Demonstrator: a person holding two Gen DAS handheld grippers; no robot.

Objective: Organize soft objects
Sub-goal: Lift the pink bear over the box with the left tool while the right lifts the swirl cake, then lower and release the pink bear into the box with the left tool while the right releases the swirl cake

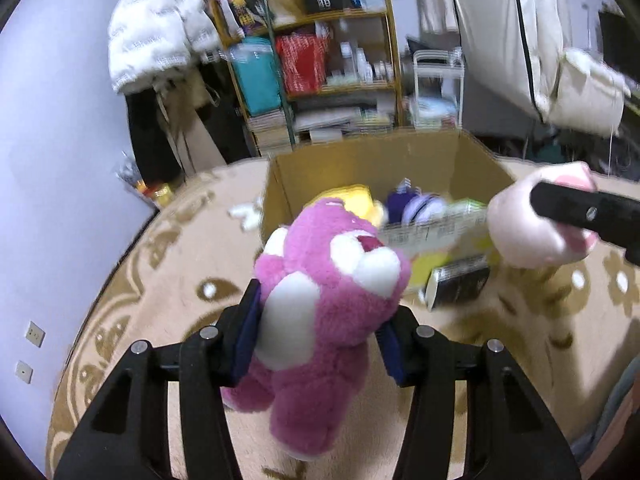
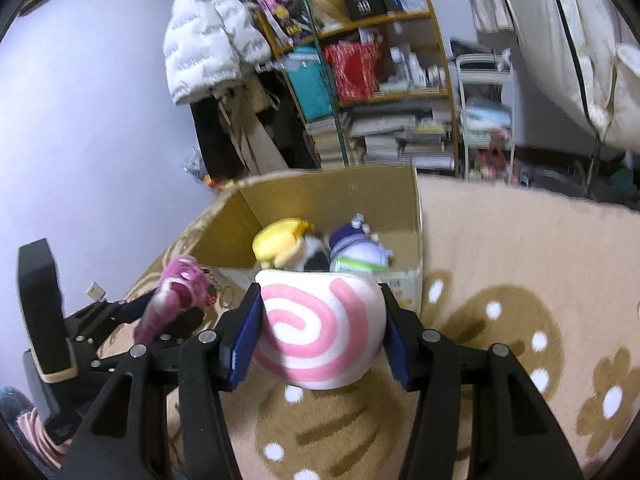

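My left gripper (image 1: 320, 320) is shut on a pink plush bear (image 1: 324, 304) with white patches, held above the carpet just in front of an open cardboard box (image 1: 472, 160). My right gripper (image 2: 320, 320) is shut on a white plush with a pink swirl (image 2: 320, 328), held just before the box's near wall (image 2: 408, 288). The box holds a yellow plush (image 2: 276, 240) and a purple-and-white plush (image 2: 360, 252). The swirl plush (image 1: 532, 224) and right gripper show at right in the left wrist view. The bear (image 2: 176, 296) and left gripper show at left in the right wrist view.
A beige carpet with brown flowers (image 2: 520, 264) covers the floor. Behind the box stand a cluttered wooden shelf (image 1: 340, 72), a white rack (image 2: 486, 120) and hanging jackets (image 1: 156, 28). A dark book (image 1: 460, 280) lies by the box's front. The wall (image 1: 60, 160) is at left.
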